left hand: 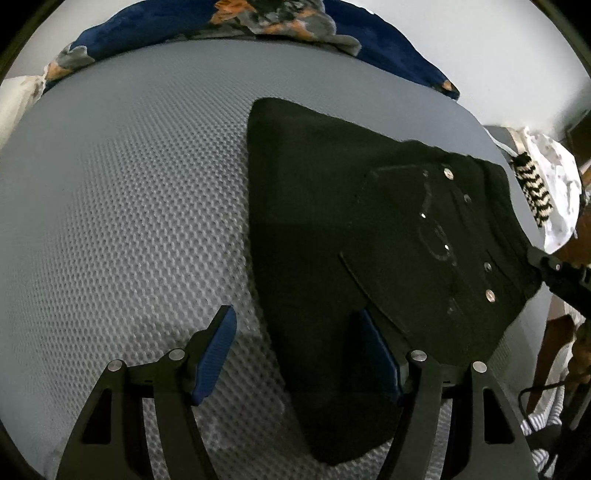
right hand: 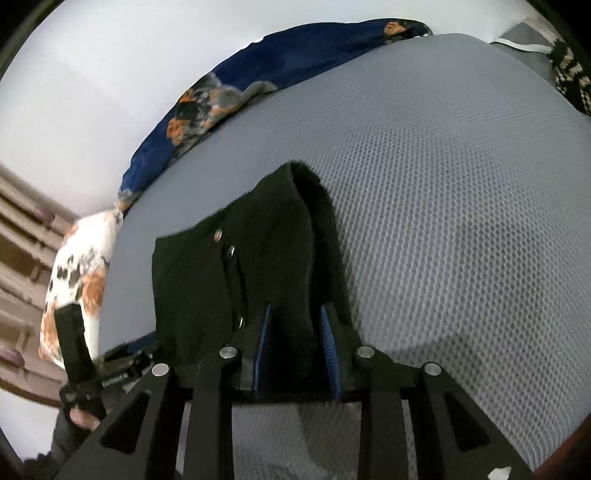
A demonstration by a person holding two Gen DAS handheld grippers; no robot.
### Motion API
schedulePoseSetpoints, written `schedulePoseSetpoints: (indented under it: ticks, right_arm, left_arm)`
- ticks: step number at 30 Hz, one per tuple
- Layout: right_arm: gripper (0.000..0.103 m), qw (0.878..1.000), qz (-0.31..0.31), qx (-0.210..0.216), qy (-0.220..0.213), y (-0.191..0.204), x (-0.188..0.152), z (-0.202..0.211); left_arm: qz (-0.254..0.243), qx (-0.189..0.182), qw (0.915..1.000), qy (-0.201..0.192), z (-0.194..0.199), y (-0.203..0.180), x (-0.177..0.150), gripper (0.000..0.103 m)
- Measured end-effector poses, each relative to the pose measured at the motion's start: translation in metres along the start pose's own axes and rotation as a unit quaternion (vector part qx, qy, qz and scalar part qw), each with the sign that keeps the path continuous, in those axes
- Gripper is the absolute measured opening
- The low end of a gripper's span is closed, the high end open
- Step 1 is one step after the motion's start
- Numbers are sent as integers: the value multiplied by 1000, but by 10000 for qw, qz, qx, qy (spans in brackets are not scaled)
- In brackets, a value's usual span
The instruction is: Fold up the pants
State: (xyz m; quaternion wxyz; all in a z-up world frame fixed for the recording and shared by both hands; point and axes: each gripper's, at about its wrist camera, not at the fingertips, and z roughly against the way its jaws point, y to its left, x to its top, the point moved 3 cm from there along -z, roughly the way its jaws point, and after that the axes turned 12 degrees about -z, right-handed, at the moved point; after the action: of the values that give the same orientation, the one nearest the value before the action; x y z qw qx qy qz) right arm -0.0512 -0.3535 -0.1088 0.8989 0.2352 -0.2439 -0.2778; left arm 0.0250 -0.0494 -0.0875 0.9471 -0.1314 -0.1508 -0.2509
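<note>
**Inspector A:** Where did the garment lie?

**Inspector B:** The black heavy-cloth pants with metal rivets (left hand: pixel 369 236) lay folded on the grey honeycomb-mesh mattress (left hand: pixel 122 206); the rivets and a stitched pocket faced up; from the left wrist view, the waistband end reached toward the mattress's right edge.

**Inspector A:** The left gripper (left hand: pixel 295 332)?

**Inspector B:** Its blue-padded fingers (left hand: pixel 218 350) stood wide apart, holding nothing; one pad hung over bare mesh, the other over the near edge of the pants; whether that pad touched the cloth I could not tell.

**Inspector A:** And the right gripper (right hand: pixel 297 325)?

**Inspector B:** Its jaws stood narrow, with a thick fold of the pants between the two blue pads; the pads bore on the cloth from both sides; the fold rose from them as a raised ridge over the mattress; I recorded that as a grip on the pants.

**Inspector A:** Surroundings?

**Inspector B:** A dark-blue blanket with orange and grey floral print (left hand: pixel 258 18) lay bunched along the far edge of the mattress; a black-and-cream zigzag knitted piece (left hand: pixel 535 188) sat at the right edge beside a white crumpled fabric (left hand: pixel 557 184); in the right wrist view, a white cushion with orange and dark patches (right hand: pixel 81 266) lay at the left, and a person's hand (right hand: pixel 83 417) held the other tool's handle near the lower left corner.
</note>
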Motion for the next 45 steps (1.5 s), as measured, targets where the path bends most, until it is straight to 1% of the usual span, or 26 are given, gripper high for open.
schedulePoseSetpoints:
  ticks: [1,2,3,5,8,11,16,20,27,28,31,34,36,37,40,41,43,45]
  right_arm:
    - [22,10000,50,-8,-7,1,-3,1]
    - [16,10000,78,1,-19,2,-5,3]
    - [12,9999,100,-19,-59,2,-6,6]
    - [10,9999,66,-2,-104,1,-8,11]
    - [10,9998,49,-53,-168,1,-13,15]
    - [10,9996,114,-143,-193,2,-19,15]
    - [9,9998,-6,-130,-141,-4,-21,14]
    - [9,9997,-84,-232,-44,-14,-22,5]
    - [10,9996,-189,-227,44,-19,-19,-2]
    - [10,9995,-217,-225,44,-19,-19,-3]
    - [13,9995,-248,-209,21,-18,-17,-3]
    - [21,9992,-56,-396,-66,-13,-16,-2]
    - [39,9981,86,-593,-158,-9,-15,0]
    - [41,9973,152,-693,-194,-8,-15,0]
    - [42,9972,235,-695,-159,-5,-12,-2]
    - [45,9972,230,-695,-137,-5,-10,-3]
    - [48,9974,222,-681,-113,-5,-6,-6]
    - [52,9977,237,-627,-55,-5,-3,-9]
  left_arm:
    - [-14,-30,10000,17,1,-1,-3,69]
    - [-23,-37,10000,26,2,-1,-5,69]
    - [-32,-38,10000,28,3,-2,-7,69]
    - [-43,-61,10000,33,5,-2,-10,69]
    - [-79,-64,9999,51,7,-3,-15,69]
    - [-119,-49,9999,53,13,-1,-27,69]
    - [-174,-18,9998,78,11,-6,-31,69]
    - [-230,23,9997,112,11,-7,-38,69]
    - [-289,89,9995,120,5,-17,-32,70]
    - [-292,99,9995,122,0,-26,-26,70]
    - [-292,112,9994,119,-6,-36,-19,70]
    - [-298,120,9994,119,-6,-37,-18,71]
    - [-304,149,9994,118,-7,-43,-19,72]
    - [-305,159,9993,120,-7,-44,-17,72]
    - [-314,166,9993,110,-7,-42,-15,73]
    - [-318,178,9993,104,-6,-41,-15,73]
    - [-319,212,9992,79,-6,-40,-12,73]
    - [-317,236,9992,68,-6,-38,-10,73]
